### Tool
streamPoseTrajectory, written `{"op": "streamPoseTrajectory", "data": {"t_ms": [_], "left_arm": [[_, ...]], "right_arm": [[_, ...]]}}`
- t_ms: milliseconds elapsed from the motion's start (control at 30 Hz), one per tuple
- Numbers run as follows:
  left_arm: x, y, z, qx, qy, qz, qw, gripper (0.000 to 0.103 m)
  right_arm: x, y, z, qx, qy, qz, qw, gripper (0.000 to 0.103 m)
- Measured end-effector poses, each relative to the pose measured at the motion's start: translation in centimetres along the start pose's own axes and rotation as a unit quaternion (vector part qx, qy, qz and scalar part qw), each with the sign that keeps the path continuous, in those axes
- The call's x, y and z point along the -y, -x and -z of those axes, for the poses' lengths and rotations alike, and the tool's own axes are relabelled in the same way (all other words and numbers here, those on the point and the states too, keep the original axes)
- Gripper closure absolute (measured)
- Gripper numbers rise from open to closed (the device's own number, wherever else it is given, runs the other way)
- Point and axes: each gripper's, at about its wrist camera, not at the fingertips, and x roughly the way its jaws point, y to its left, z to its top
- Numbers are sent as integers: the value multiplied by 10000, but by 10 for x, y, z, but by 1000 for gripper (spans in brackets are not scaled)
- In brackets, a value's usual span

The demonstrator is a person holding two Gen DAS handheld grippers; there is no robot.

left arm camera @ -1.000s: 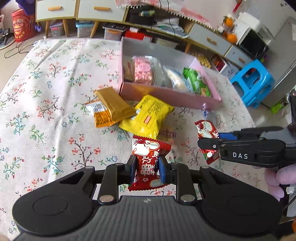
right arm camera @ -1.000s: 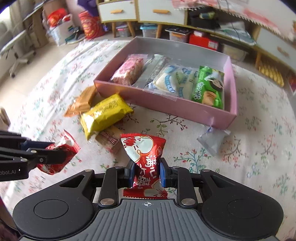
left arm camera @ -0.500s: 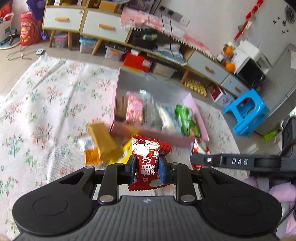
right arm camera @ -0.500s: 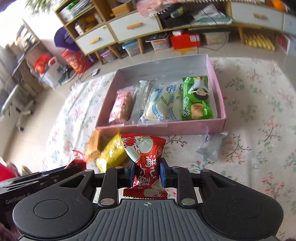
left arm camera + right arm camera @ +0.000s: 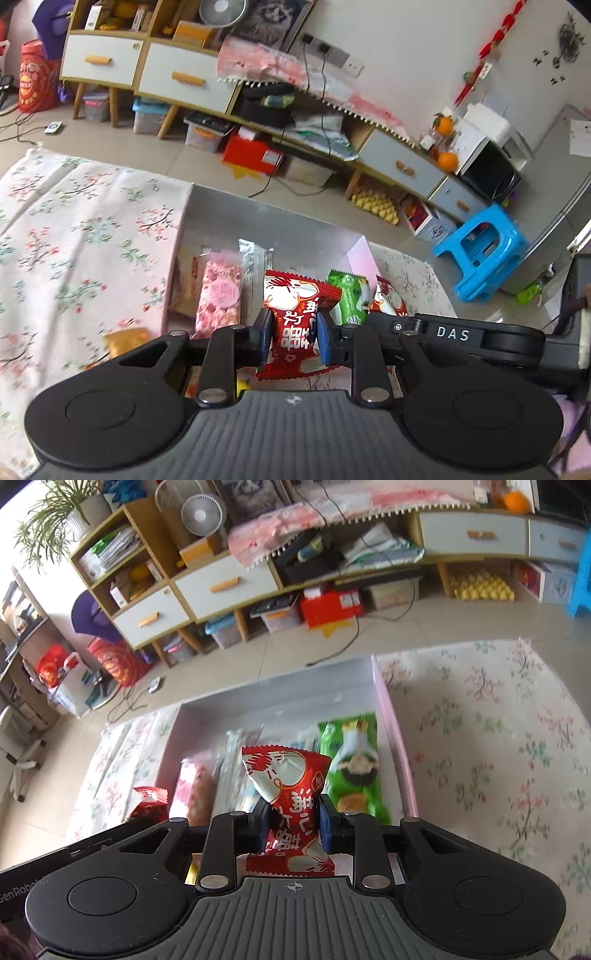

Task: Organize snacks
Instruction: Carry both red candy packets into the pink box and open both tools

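I see both grippers raised over the near side of a pink box (image 5: 397, 746) that sits on a floral tablecloth (image 5: 498, 738), near its far edge.

In the left wrist view, my left gripper (image 5: 293, 338) is clamped on a red snack packet (image 5: 295, 317), held upright between the blue pads. Beyond it, inside the box, lie a pink wafer packet (image 5: 221, 291) and a clear wrapper (image 5: 253, 258) toward the box's left wall, and a green biscuit packet (image 5: 349, 295) toward its right wall. Only this view shows a gold packet (image 5: 125, 338) on the cloth just outside the box's left wall, and the black arm of my other tool, marked DAS, crossing at right.

In the right wrist view, my right gripper (image 5: 294, 829) is clenched on a second red packet (image 5: 286, 779), white-faced with red characters. Only here is the green packet's full length visible, lying along the right wall. The left gripper's packet shows at the lower left, outside the box's left wall.
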Motion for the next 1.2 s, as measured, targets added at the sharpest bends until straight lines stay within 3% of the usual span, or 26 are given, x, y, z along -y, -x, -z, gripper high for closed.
{"op": "streamPoseTrajectory", "data": {"t_ms": [267, 833, 933, 1033, 1100, 1200], "left_arm": [[-10, -30, -1, 44, -5, -145, 9999, 80], [-6, -34, -5, 147, -7, -234, 9996, 80], [-10, -31, -5, 138, 54, -178, 9997, 68], [-9, -27, -5, 122, 43, -173, 9998, 55], [-7, -24, -5, 132, -10, -190, 9997, 46], [-5, -17, -5, 124, -75, -177, 9997, 40]], "right_arm": [[3, -24, -3, 109, -42, -85, 9999, 79], [-4, -32, -4, 246, 152, -157, 9995, 74], [-2, -29, -7, 255, 68, -155, 9995, 72], [-1, -23, -8, 314, 19, -201, 9993, 58], [-3, -18, -8, 347, 57, -200, 9992, 55], [-5, -10, -7, 389, 116, -187, 9990, 49]]}}
